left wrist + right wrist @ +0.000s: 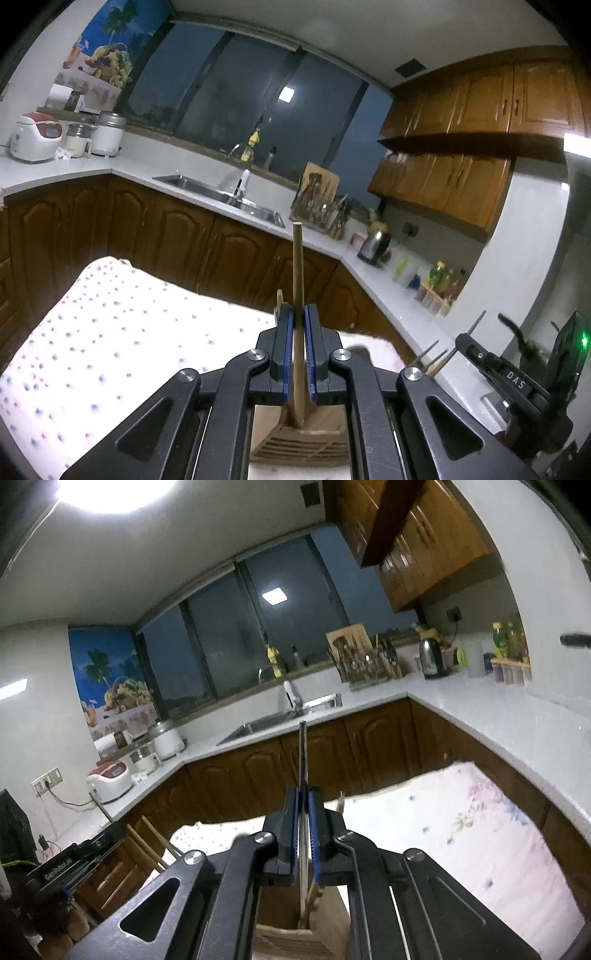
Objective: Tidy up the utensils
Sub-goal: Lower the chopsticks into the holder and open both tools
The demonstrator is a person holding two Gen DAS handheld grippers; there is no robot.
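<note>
Utensils are clamped upright at frame centre: wooden stick (297,273) in left gripper (299,332), metal rod (303,753) in right gripper (303,812), lower ends dipping into slotted holders (299,443) directly below.

sink (221,194) behind table (110,332) (window-side)
</note>
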